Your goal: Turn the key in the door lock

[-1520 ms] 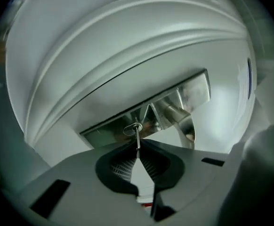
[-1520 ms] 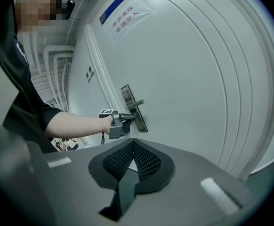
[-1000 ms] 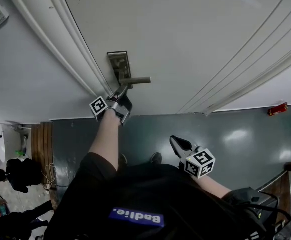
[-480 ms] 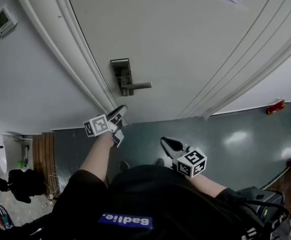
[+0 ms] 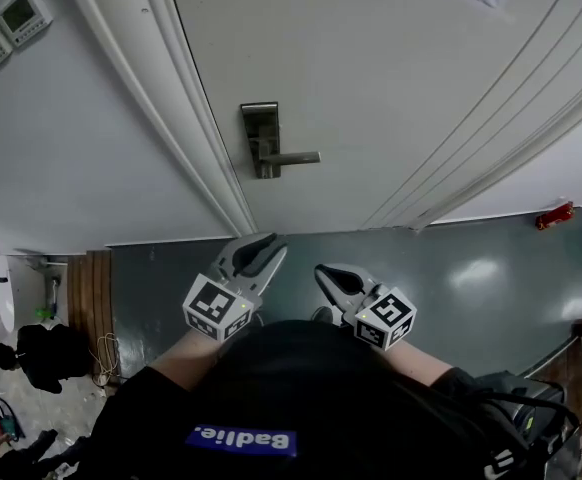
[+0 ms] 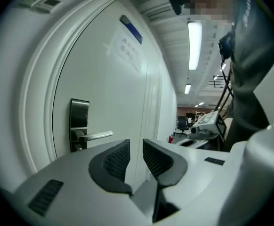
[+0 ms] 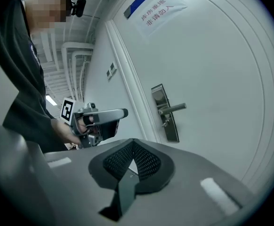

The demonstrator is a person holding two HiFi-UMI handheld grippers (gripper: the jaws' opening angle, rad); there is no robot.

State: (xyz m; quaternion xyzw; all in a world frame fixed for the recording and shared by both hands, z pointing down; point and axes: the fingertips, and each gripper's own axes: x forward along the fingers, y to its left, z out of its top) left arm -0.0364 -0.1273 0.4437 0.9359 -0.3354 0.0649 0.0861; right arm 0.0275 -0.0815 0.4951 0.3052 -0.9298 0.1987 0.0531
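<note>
The steel lock plate (image 5: 260, 136) with its lever handle (image 5: 294, 157) sits on the white door (image 5: 391, 78). A small key (image 7: 164, 123) sticks out of the plate under the handle. My left gripper (image 5: 259, 249) is held close to the body, well back from the lock, which shows far left in the left gripper view as the lock plate (image 6: 79, 131). Its jaws have just been opening and stand apart at the left gripper (image 6: 136, 148), with nothing between them. My right gripper (image 5: 333, 277) hangs beside it, shut and empty at the right gripper (image 7: 133, 145).
The door frame (image 5: 186, 118) runs along the lock's left. Two wall panels (image 5: 6, 28) hang further left. A paper sign (image 7: 156, 11) is on the door. A red object (image 5: 554, 216) lies on the grey floor at right, dark bags (image 5: 41, 348) at lower left.
My left gripper has come off the lock, drawn back toward the body, rolled over and opened. My right gripper has drifted a little up and left.
</note>
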